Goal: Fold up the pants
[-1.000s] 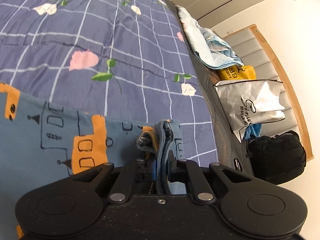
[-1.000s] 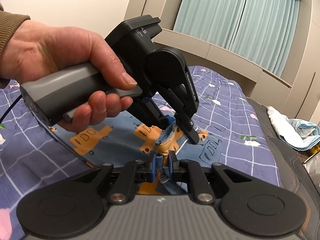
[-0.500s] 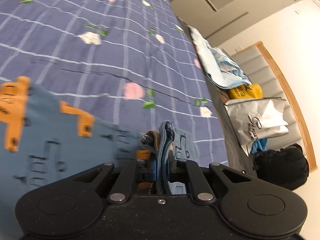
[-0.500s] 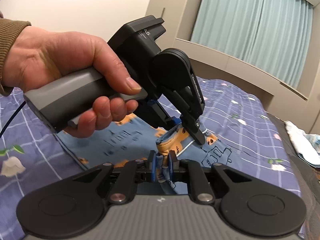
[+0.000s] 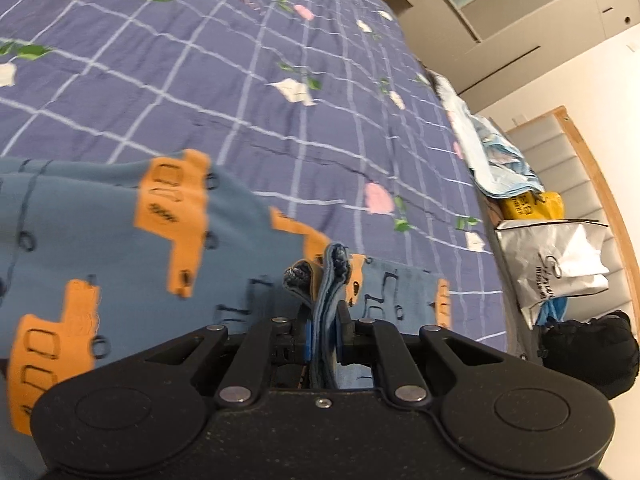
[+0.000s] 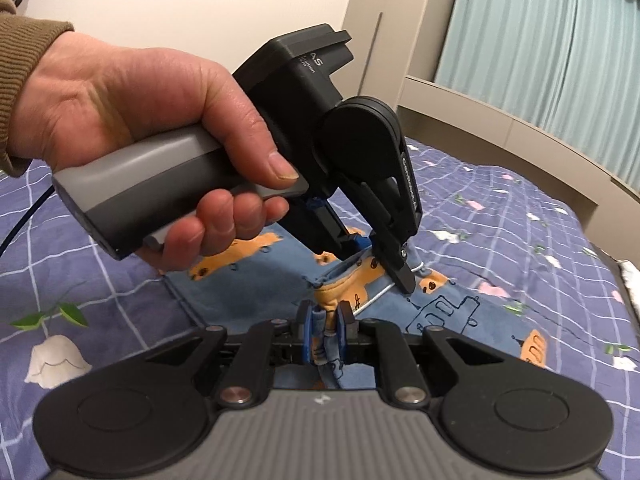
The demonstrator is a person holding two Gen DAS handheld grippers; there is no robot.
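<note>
The blue pants [image 5: 120,240] lie on the purple bed cover [image 5: 200,80]. The left gripper [image 5: 324,320] and right gripper [image 6: 323,326] each pinch a bunched edge. A silver bag [image 5: 560,264] sits at 3 o'clock.

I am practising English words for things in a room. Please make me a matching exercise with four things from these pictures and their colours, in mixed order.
Things:
1. pants
2. bedspread
3. curtain
4. shopping bag

Colours:
A. pale teal
B. silver with black writing
C. blue with orange vehicles
D. purple-blue with a white grid and flowers

Pairs: 1-C, 2-D, 3-A, 4-B
</note>
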